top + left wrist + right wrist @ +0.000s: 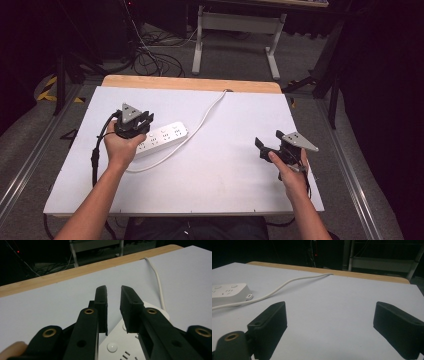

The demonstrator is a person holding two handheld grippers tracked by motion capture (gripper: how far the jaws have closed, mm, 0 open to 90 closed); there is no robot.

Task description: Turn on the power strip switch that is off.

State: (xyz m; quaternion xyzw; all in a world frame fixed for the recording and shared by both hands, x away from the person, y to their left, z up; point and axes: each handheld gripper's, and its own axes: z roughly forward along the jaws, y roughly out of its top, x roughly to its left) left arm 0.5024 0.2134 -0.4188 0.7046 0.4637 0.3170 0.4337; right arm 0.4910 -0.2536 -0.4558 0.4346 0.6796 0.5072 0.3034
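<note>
A white power strip lies on the white tabletop at left of centre, and its white cable runs to the far edge. My left gripper hovers over the strip's near-left end. Its jaws stand a narrow gap apart with nothing between them. In the left gripper view this gripper points toward the far edge, with the strip below and the cable beyond. At the right of the table my right gripper is held wide open and empty. The right gripper view shows this gripper above bare tabletop, the strip far to its left.
A wooden strip borders the table's far edge. Behind it on the floor are a white desk frame and tangled cables. Metal rails run along both sides of the table.
</note>
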